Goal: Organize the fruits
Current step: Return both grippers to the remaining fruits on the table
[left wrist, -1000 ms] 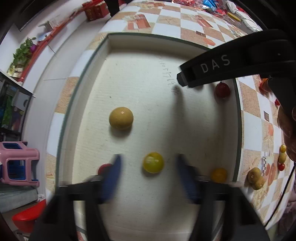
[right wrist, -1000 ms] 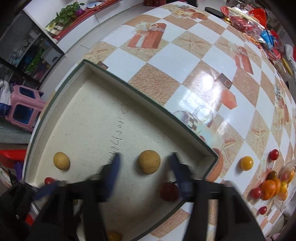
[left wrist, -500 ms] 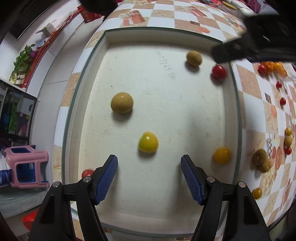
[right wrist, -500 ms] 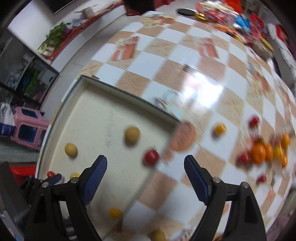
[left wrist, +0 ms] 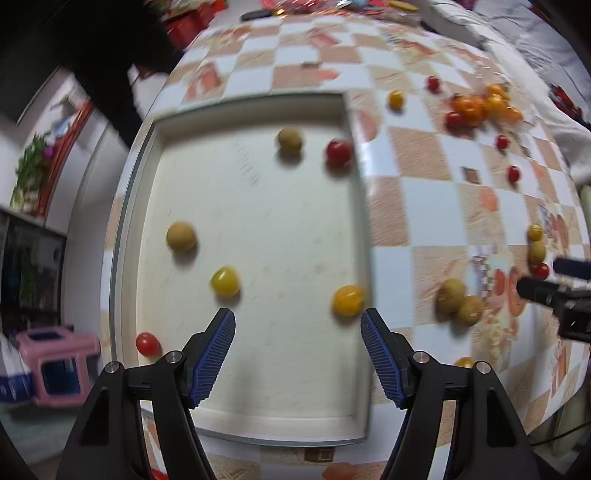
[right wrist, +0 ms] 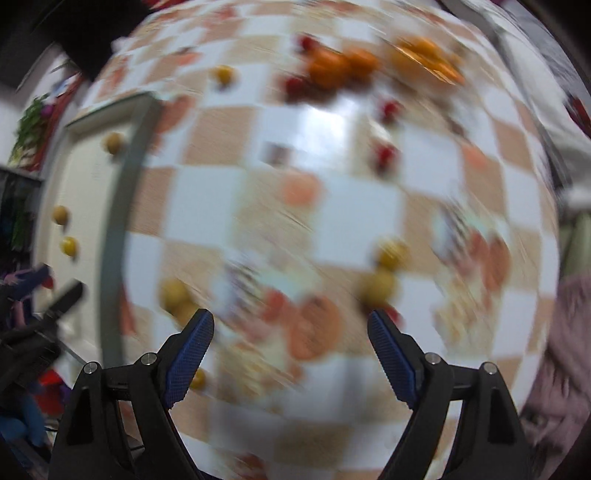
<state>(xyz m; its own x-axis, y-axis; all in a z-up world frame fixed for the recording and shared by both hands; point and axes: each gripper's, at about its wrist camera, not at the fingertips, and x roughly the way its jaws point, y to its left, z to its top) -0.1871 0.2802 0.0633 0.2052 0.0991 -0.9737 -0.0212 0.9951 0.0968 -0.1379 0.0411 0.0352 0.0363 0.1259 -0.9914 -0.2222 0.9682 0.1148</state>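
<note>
A shallow cream tray (left wrist: 255,421) lies on the checked tablecloth and holds several small fruits: two tan ones (left wrist: 181,237) (left wrist: 289,139), a yellow one (left wrist: 224,282), an orange-yellow one (left wrist: 348,300) and two red tomatoes (left wrist: 338,152) (left wrist: 147,343). My left gripper (left wrist: 297,334) is open and empty above the tray's near half. My right gripper (right wrist: 291,334) is open and empty above the cloth right of the tray (right wrist: 115,229); it also shows in the left wrist view (left wrist: 554,291). Loose fruits lie on the cloth: two tan ones (left wrist: 458,302) and an orange and red cluster (left wrist: 476,109) (right wrist: 343,66).
More small tomatoes (left wrist: 513,172) and yellow fruits (left wrist: 535,240) are scattered at the cloth's right side. A pink stool (left wrist: 55,365) stands on the floor left of the table. Packets and clutter lie at the far table edge (left wrist: 295,5). The right wrist view is motion-blurred.
Both grippers have pulled back from the tray. The right one has swung right, from above the tray to over the loose fruits on the cloth. The left view now takes in the whole tray.
</note>
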